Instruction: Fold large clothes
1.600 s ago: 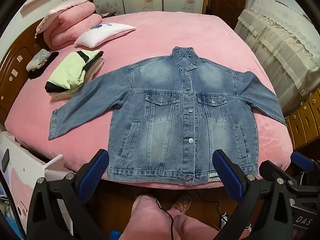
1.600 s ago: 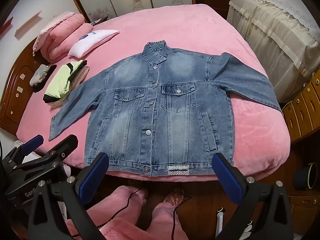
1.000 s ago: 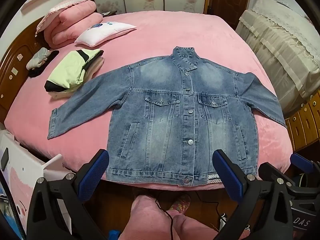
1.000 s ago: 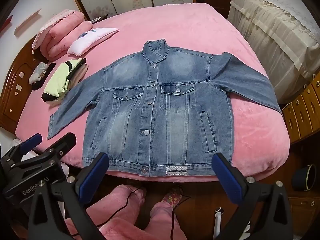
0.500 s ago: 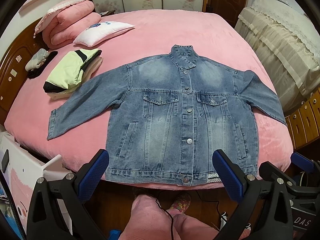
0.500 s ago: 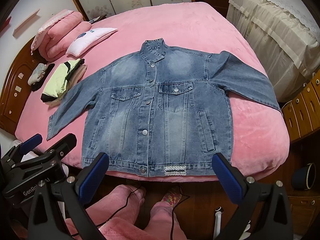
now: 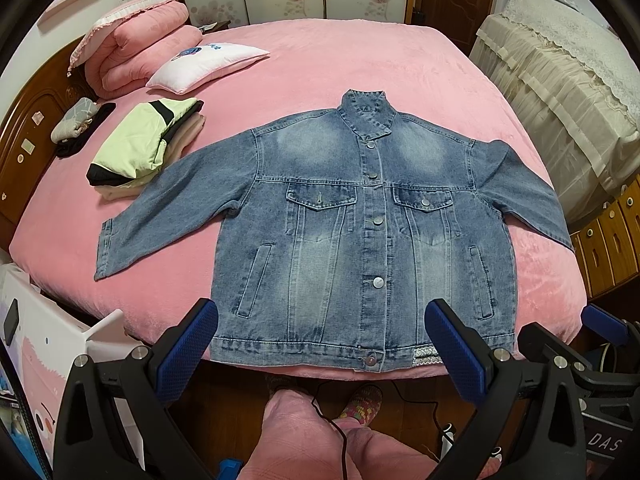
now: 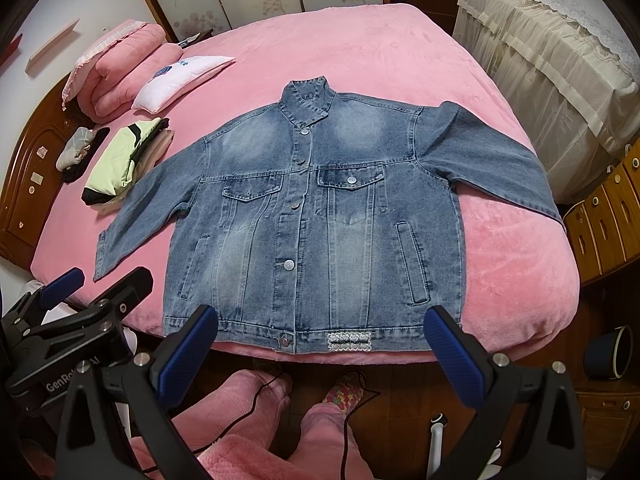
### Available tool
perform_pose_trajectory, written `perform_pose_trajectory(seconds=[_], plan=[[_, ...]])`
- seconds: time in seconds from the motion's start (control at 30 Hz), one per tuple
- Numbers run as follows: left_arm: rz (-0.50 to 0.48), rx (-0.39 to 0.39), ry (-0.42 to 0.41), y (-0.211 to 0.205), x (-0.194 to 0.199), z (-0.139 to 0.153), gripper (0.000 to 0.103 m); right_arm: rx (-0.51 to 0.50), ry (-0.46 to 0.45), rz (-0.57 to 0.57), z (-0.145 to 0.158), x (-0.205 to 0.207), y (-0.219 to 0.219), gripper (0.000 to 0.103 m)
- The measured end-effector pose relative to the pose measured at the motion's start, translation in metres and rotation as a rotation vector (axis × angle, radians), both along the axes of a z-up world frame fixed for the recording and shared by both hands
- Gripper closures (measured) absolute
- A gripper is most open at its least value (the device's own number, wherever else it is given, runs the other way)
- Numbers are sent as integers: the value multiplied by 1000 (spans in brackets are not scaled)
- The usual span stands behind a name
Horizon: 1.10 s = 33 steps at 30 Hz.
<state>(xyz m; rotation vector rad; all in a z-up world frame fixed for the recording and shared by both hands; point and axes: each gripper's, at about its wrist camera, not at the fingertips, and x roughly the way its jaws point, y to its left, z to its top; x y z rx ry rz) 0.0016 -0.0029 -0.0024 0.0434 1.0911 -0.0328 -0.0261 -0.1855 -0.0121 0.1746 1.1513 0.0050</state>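
Pink bed (image 7: 360, 60) bears one denim jacket (image 7: 360, 240); left gripper (image 7: 322, 346) and right gripper (image 8: 320, 346) fingers spread wide, empty.

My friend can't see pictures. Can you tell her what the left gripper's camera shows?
A blue denim jacket lies flat and buttoned on a pink bed, sleeves spread out. The open left gripper hovers near its hem, holding nothing. Folded clothes and a white pillow sit further back.

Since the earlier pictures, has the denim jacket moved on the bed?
No. The denim jacket lies spread flat as before; its left-hand sleeve cuff ends equally near the folded green garment. Only the cameras shifted slightly.
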Motion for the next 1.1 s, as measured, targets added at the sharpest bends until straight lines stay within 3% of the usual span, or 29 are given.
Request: perform_pose_trajectory(seconds=[0.83, 1.1], plan=[[2, 13, 13, -9, -7, -8, 1, 7, 1, 3, -4, 1, -6, 0], [43, -48, 102, 20, 5, -28, 1, 24, 49, 11, -15, 12, 1, 0]])
